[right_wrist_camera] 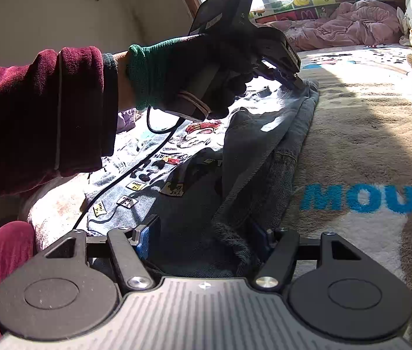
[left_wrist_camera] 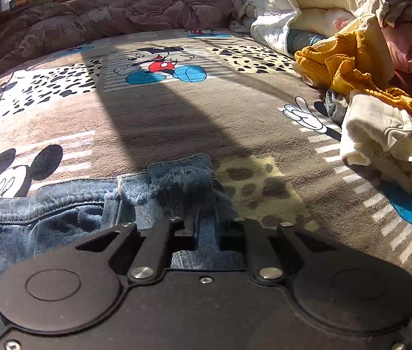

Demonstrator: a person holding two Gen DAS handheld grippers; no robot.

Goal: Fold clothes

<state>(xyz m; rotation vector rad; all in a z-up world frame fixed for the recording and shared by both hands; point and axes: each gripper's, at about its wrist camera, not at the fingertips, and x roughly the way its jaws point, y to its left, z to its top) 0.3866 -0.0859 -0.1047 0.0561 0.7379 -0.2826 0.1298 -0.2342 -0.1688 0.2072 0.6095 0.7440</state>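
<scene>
Your left hand-held gripper (left_wrist_camera: 203, 227) is clenched on the frayed hem of the denim jeans (left_wrist_camera: 68, 218); the fabric passes between its nearly closed jaws. In the right wrist view, the same gripper (right_wrist_camera: 299, 83) pinches the far end of the jeans (right_wrist_camera: 258, 157), held by your gloved left hand (right_wrist_camera: 206, 73) with a dark red sleeve (right_wrist_camera: 36, 116) behind it.

Your right hand-held gripper (right_wrist_camera: 206, 242) stands with its jaws wide apart. The near end of the jeans lies between the blue pads (right_wrist_camera: 144, 240). Whether the pads press on the denim cannot be told from this view.

The jeans lie lengthwise on the bed, on a brown cartoon-print blanket (left_wrist_camera: 176, 122), folded along their length, with a printed panel facing up on the left side.

A pile of unfolded laundry sits at the far right of the bed: a mustard knit (left_wrist_camera: 348, 70) and a cream garment (left_wrist_camera: 386, 143). A crumpled pink quilt (left_wrist_camera: 118, 14) lies along the far edge.
</scene>
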